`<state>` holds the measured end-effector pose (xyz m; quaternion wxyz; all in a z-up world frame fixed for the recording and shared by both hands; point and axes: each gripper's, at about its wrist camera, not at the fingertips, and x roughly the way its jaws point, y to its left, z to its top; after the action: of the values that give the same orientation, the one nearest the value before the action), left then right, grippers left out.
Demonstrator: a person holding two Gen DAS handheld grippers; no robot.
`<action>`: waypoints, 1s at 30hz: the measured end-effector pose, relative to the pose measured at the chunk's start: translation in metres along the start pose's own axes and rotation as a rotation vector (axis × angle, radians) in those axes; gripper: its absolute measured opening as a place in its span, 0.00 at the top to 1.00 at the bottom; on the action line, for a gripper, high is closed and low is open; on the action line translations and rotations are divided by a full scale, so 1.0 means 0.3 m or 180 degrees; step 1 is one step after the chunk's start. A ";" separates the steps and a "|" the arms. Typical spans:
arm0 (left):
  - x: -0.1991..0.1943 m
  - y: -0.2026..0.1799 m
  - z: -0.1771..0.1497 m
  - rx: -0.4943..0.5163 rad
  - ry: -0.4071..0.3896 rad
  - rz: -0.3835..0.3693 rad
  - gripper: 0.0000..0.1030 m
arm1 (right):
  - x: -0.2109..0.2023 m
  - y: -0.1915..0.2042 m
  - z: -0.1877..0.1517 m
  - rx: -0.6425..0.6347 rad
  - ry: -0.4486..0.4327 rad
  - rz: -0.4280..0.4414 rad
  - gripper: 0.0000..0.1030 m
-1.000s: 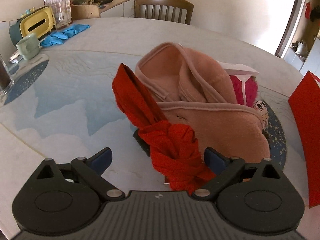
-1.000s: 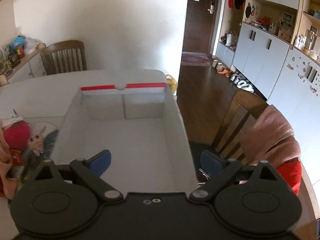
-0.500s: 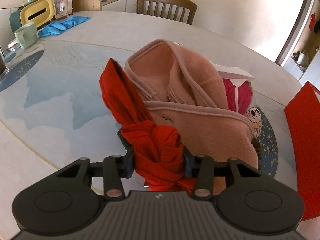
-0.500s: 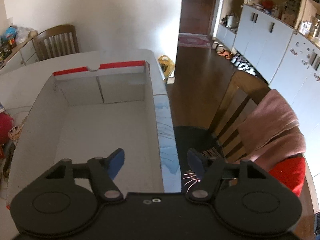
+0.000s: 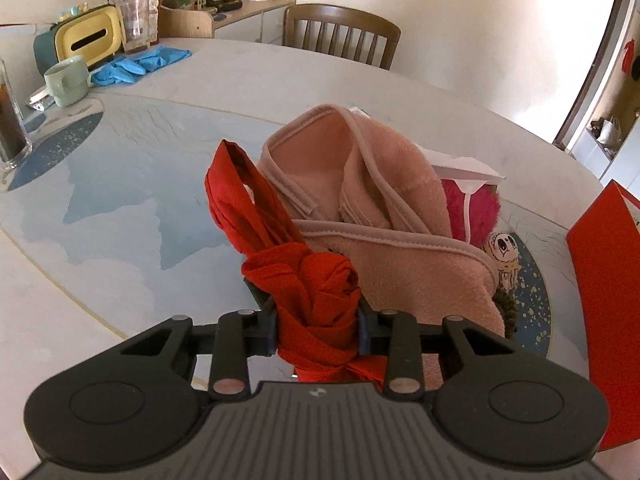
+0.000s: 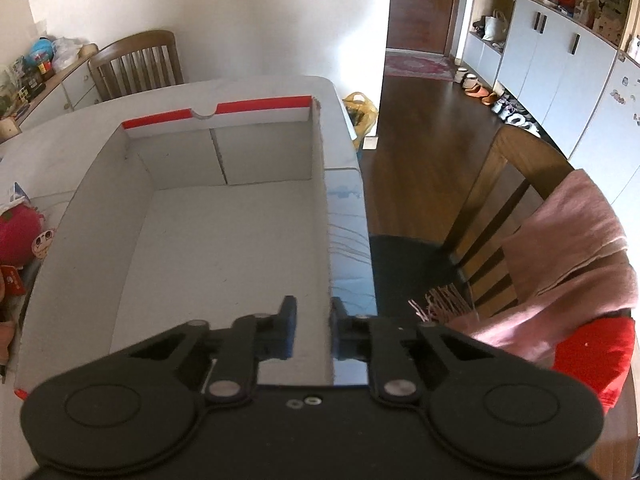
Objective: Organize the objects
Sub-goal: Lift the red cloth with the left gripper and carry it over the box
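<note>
A knotted red cloth (image 5: 316, 292) lies against a pink fleece garment (image 5: 384, 208) on the round table. My left gripper (image 5: 318, 330) has the knot between its pads, which press into it while the jaws are still closing. Behind the fleece sit a magenta plush toy (image 5: 476, 208) and a small doll face (image 5: 505, 256). The box's red outer side (image 5: 600, 280) shows at the right. In the right wrist view the open white box (image 6: 224, 264) holds nothing. My right gripper (image 6: 314, 328) straddles its right wall (image 6: 326, 240), one pad inside and one outside, jaws closing onto it.
At the table's far left stand a green mug (image 5: 66, 80), blue gloves (image 5: 140, 64), a yellow tissue box (image 5: 86, 40) and a glass of dark drink (image 5: 10, 120). A wooden chair (image 5: 344, 32) stands behind. Another chair with a pink scarf (image 6: 560, 248) is right of the box.
Both grippers went from wide open to nearly shut. The left closed on the red cloth's knot. The right moved right and down over the box's right wall and closed around it.
</note>
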<state>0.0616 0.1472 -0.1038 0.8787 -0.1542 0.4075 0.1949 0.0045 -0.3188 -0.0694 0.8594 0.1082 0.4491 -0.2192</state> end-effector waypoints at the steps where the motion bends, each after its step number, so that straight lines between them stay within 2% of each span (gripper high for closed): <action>1: -0.007 -0.001 -0.001 -0.0004 -0.0009 0.0005 0.68 | -0.001 -0.003 0.000 -0.0003 -0.0004 -0.0006 0.96; 2: -0.013 0.001 -0.001 -0.0014 -0.0019 0.0005 0.68 | -0.001 -0.010 -0.002 -0.0004 -0.0003 -0.0011 0.99; 13: -0.118 -0.032 0.003 0.0080 -0.0139 -0.0046 0.70 | -0.011 -0.020 -0.006 -0.0050 0.0000 0.0068 0.99; 21: -0.246 -0.186 0.046 0.0370 -0.0225 -0.0478 0.70 | -0.011 -0.026 -0.006 -0.0061 -0.0002 0.0123 0.98; 30: -0.317 -0.493 0.063 0.0948 -0.0164 -0.1149 0.70 | -0.010 -0.034 -0.005 -0.0085 0.0008 0.0171 0.97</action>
<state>0.0868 0.0051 -0.0017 0.9225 -0.0883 0.3750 -0.0238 -0.0030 -0.3263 -0.0677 0.8658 0.1090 0.4499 -0.1899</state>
